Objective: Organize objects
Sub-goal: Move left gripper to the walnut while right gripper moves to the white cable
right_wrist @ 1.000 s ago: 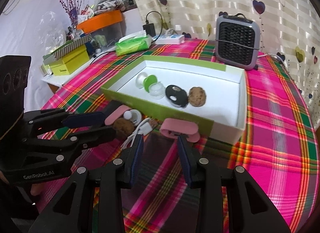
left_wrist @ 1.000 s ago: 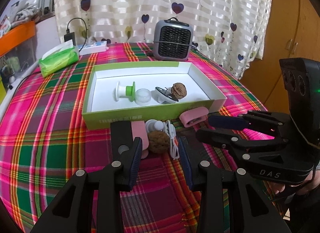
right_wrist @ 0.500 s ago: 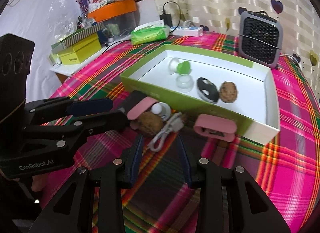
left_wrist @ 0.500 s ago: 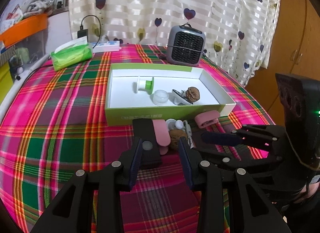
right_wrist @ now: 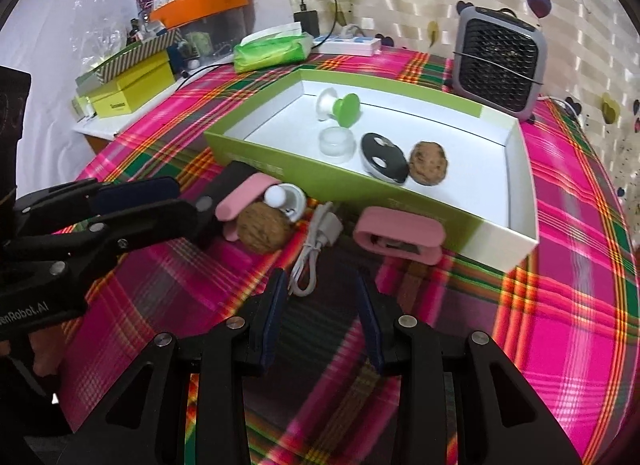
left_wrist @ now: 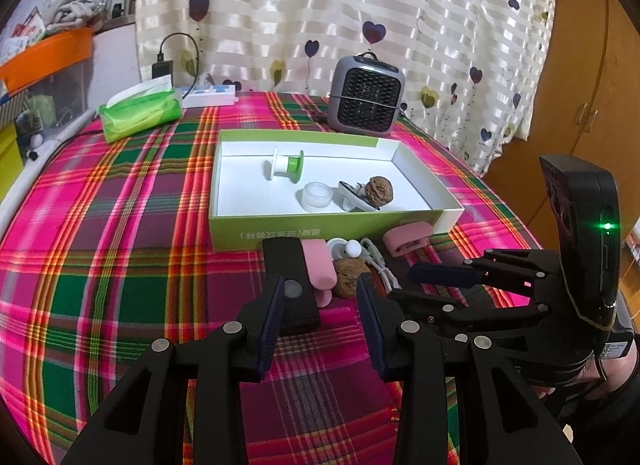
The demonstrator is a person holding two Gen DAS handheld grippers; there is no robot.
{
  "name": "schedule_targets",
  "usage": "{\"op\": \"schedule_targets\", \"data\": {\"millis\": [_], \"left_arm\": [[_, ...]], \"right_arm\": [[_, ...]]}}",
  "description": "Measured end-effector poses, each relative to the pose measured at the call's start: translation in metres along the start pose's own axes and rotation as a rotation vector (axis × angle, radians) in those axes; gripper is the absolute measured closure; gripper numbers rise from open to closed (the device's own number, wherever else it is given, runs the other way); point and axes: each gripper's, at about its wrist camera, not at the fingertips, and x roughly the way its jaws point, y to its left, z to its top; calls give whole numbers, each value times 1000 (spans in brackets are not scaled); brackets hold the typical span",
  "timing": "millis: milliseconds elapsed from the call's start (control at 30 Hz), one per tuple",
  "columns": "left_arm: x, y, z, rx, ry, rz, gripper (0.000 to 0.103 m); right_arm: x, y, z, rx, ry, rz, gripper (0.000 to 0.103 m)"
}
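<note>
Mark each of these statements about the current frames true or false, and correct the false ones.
1. A walnut lies inside the green box. True.
2. The white cable is already in the box. False: it lies on the tablecloth in front of the box.
3. Both grippers are empty. True: the left gripper and the right gripper stand open with nothing between their fingers.
4. The pink case sits on top of the fan heater. False: it rests on the cloth against the box's front wall.
5. A second walnut lies outside the box. True.
</note>
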Motion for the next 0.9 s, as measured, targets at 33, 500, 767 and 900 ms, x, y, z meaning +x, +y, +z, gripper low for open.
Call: {"op": "schedule_targets", "data": {"millis": [33,500,767,900], "left_arm": [[0,0,0,0,0,-1,68],[3,-6,3,18,3,-22,68],[20,-29,9,100,30,-38,68],[32,-35,13,121,48,-24,68]], "right_arm": [[0,0,1,0,0,-1,66],[6,3,5,-36,1,-32,89],[-5,-13,-3,-5,-12,-21,89],[-9,-21,-6,11,-18,-18,89]]}}
